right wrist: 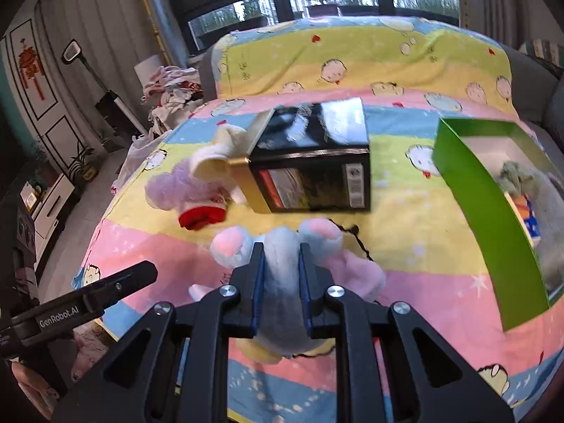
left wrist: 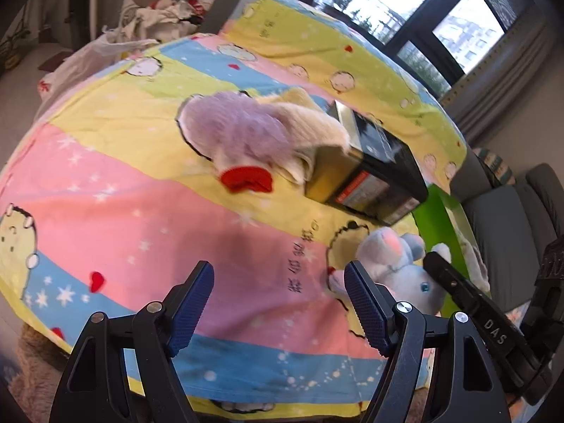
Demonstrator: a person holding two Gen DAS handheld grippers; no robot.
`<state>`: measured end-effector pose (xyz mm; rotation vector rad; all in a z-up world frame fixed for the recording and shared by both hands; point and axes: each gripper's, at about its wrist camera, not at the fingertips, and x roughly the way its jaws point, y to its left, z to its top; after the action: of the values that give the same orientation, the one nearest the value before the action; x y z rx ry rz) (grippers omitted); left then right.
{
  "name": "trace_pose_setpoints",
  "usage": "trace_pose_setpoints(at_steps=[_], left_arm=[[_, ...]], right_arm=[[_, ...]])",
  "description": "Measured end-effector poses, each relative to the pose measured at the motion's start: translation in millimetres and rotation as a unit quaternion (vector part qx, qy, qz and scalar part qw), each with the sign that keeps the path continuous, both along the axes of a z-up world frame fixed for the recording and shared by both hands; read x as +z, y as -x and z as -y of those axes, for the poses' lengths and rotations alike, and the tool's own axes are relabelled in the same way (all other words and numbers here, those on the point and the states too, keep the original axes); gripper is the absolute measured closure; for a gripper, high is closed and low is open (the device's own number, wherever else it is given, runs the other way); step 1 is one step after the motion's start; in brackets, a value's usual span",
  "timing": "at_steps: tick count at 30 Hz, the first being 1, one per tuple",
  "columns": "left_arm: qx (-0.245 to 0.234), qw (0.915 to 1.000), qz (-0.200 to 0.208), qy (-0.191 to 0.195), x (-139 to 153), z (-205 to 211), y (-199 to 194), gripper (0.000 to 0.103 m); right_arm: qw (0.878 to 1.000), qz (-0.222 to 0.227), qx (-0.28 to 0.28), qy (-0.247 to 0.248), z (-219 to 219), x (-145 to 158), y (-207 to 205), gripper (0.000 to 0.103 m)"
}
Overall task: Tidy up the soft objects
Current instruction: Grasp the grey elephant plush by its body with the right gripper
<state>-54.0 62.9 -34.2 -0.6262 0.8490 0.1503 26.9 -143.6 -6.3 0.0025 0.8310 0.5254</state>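
My right gripper (right wrist: 281, 264) is shut on a grey plush rabbit (right wrist: 282, 282) with pink ear linings, held just above the striped blanket; the rabbit also shows in the left wrist view (left wrist: 398, 268). My left gripper (left wrist: 278, 282) is open and empty over the pink stripe, left of the rabbit. A pile of socks lies left of a black box (right wrist: 313, 165): a purple fluffy one (left wrist: 236, 130), a cream one (left wrist: 310, 123) draped on the box edge, a red-cuffed one (left wrist: 246, 179). An open green box (right wrist: 493, 204) at right holds a grey plush toy (right wrist: 535, 190).
The colourful cartoon blanket (right wrist: 405, 53) covers a sofa. A heap of clothes (right wrist: 169, 88) lies at the far left end. Windows run behind. A grey cushion (left wrist: 507, 211) lies right of the green box.
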Motion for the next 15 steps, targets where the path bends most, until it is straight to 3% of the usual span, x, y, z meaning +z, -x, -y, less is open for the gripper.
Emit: trace_pose_setpoints(at_steps=[3,4,5,7,10,12,15], left_arm=[[-0.025,0.9995,-0.005,0.017,-5.4,10.9,-6.0,0.026],[-0.036,0.9989,-0.007,0.028,-8.0,13.4,-7.6,0.026],[-0.047,0.9981,-0.014,0.037,-11.4,17.2,-10.3,0.026],[-0.061,0.9973,-0.023,0.034,-13.9,24.4,-12.2,0.026],[-0.09,0.9954,-0.03,0.015,-13.7,39.2,-13.8,0.026],[-0.115,0.9931,-0.025,0.007,-11.9,51.2,-13.9,0.026],[-0.138,0.9902,-0.019,0.001,-10.6,66.3,-14.5,0.026]], right_arm=[[1.0,-0.015,-0.001,-0.007,2.4,-7.5,-1.6,0.08],[1.0,-0.016,-0.004,-0.007,2.8,-7.9,-1.5,0.072],[1.0,-0.014,-0.008,-0.011,5.0,-7.5,-0.6,0.051],[0.999,-0.012,-0.016,-0.037,11.9,-4.6,1.2,0.023],[0.997,-0.016,-0.014,-0.077,26.5,2.6,1.1,0.017],[0.997,-0.023,-0.015,-0.072,33.9,3.0,0.6,0.007],[0.996,-0.037,-0.021,-0.081,49.2,-3.1,-2.8,0.006]])
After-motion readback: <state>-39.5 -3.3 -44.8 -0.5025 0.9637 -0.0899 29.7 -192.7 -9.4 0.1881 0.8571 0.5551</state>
